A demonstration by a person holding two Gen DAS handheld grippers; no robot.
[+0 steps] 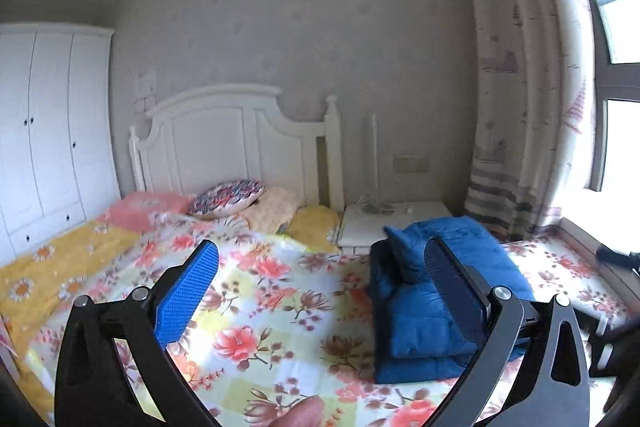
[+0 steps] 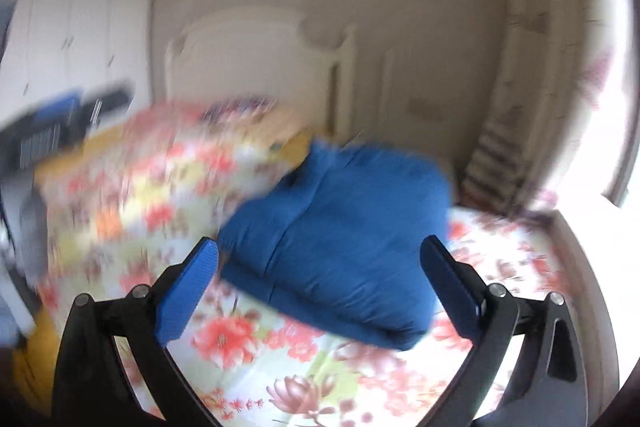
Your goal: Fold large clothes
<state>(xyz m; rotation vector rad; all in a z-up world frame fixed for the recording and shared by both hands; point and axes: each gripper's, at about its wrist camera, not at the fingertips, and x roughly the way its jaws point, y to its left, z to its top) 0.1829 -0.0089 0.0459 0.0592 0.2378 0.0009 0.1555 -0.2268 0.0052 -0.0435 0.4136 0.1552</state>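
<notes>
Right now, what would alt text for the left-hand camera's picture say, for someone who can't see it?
A folded blue padded jacket lies on a floral bedspread, seen between the wide-open, empty fingers of the left gripper. Behind stand a white headboard, pillows, a white wardrobe, a bedside table and a curtained window.

Both wrist views above the bed, facing its headboard, folded blue jacket ahead of both tongs

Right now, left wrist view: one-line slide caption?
Left gripper open above the floral bedspread, folded blue jacket lying beside it, headboard behind.
</notes>
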